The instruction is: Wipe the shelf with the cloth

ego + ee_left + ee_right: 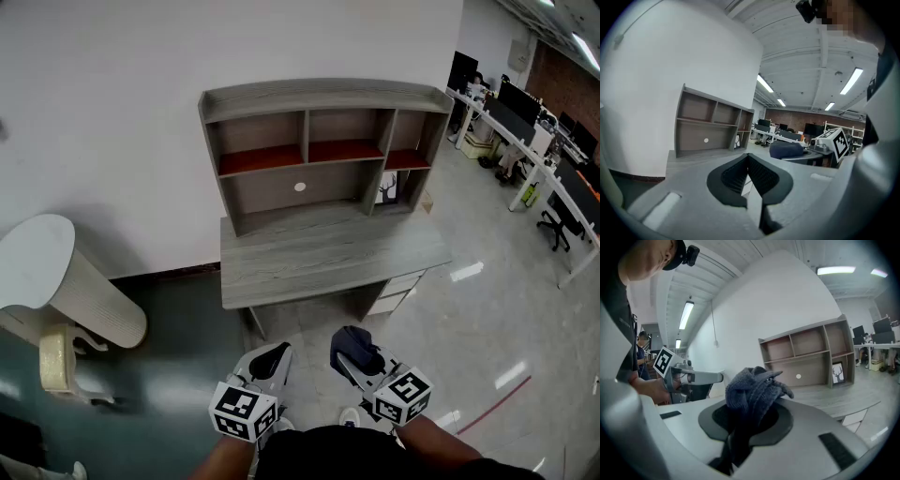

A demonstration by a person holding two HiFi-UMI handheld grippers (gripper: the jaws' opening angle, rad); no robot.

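Two grippers hang low before the table, well short of the shelf standing on it. The right gripper pinches the bunched dark cloth in its fingers. The left gripper has its fingers pressed together on nothing. A good wipe likely means reaching up, pressing the cloth flat to the shelf and gripping firmly.

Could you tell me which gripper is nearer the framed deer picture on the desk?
Right. The right gripper, holding the cloth, is nearly in line with the deer picture; the left gripper is further left.
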